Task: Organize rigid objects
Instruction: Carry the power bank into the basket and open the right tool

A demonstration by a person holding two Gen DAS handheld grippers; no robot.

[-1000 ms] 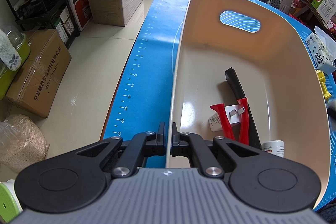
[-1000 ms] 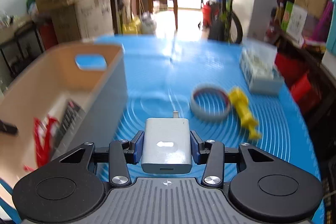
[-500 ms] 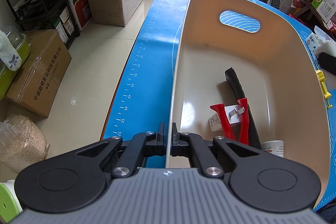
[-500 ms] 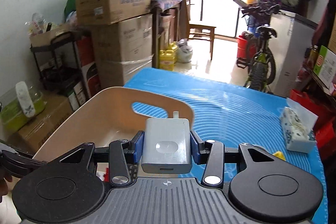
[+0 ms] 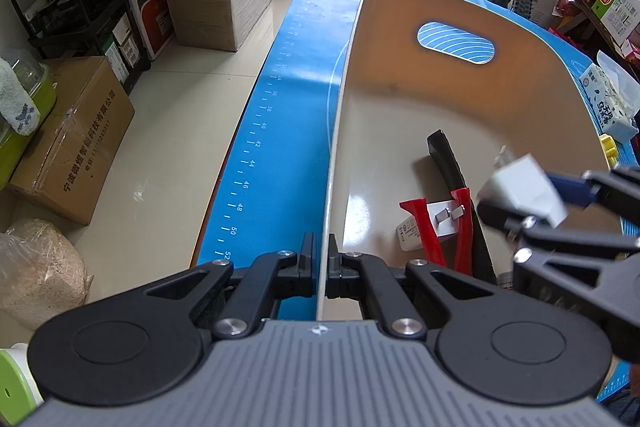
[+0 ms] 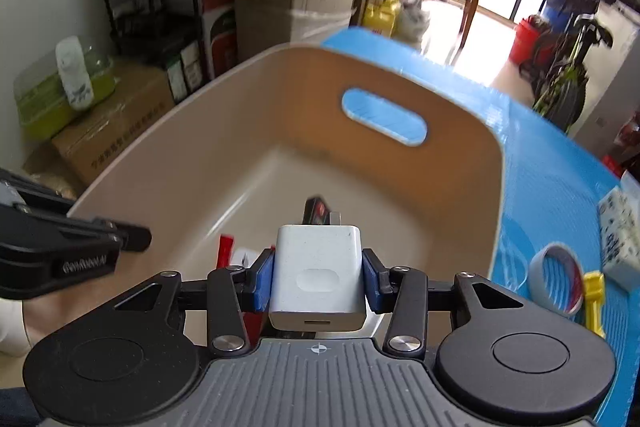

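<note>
Right gripper [image 6: 318, 285]: clamped on the white charger [image 6: 318, 277], blue pads on its two side faces, prongs pointing away from the camera; it hangs over the near part of the bin [image 6: 460, 131], above the floor of it.
Left gripper [image 5: 320, 269]: pinched narrow on the bin's left wall, steadying it on the blue mat [image 5: 276, 115].
Charger, from the left view: [image 5: 520, 189] held in the air above the bin's right side, not touching anything inside.
Already in bin: red-handled pliers [image 5: 440, 227], a second white plug [image 5: 432, 227] lying between the handles, a black bar [image 5: 444, 155] along the right, a small white jar [image 5: 505, 279] mostly hidden at the near end.
Left on mat: tape roll [image 6: 556, 279], yellow toy [image 6: 594, 297], tissue pack [image 6: 618, 239], all right of the bin.
Step, as I judge it: lower and release the charger into the bin.
Risk, drop height: let go from here, the hard charger likely strikes the pliers or the plug and bounces or skids; cause is releasing before it is low.
Risk, prongs: a nose-down descent could jam the prongs against the pliers' handles.
Risk, collision: the two grippers are near each other over the bin; a sideways drift could knock them together.
Risk, bin: if the left grip slips off the thin wall, a bump from the right could shove the bin along the mat.
</note>
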